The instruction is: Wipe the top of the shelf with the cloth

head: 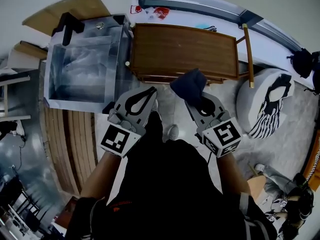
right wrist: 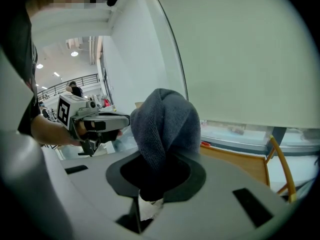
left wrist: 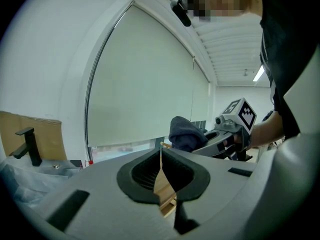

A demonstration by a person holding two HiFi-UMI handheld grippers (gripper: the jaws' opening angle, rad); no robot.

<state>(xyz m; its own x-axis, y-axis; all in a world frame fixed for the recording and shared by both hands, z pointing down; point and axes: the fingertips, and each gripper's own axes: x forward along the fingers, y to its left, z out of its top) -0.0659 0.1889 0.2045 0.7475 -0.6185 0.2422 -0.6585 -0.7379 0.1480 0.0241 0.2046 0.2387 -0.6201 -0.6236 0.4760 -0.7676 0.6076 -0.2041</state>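
Between the jaws of your right gripper (head: 196,100), the dark blue cloth (head: 189,83) is clamped, bunched up past their tips. The wooden shelf (head: 182,49) lies ahead of both pairs. Your left gripper (head: 148,95) has its jaws pressed together, nothing between them.

shelf (head: 185,49) top, upper centre of head view: bare wood from end to end, open to approach from its front edge. left end closed off by clear plastic bin (head: 82,66) standing against it. right end: wooden pole (head: 247,54) runs along the edge, white beanbag (head: 265,99) just beyond, lower right. behind: window sill (head: 175,18) with small red items (head: 161,11), near the back edge. cloth (head: 189,83) in right gripper (head: 196,100) overlaps the front edge. left gripper (head: 150,93) beside it, fingers together, clear gap between the two.
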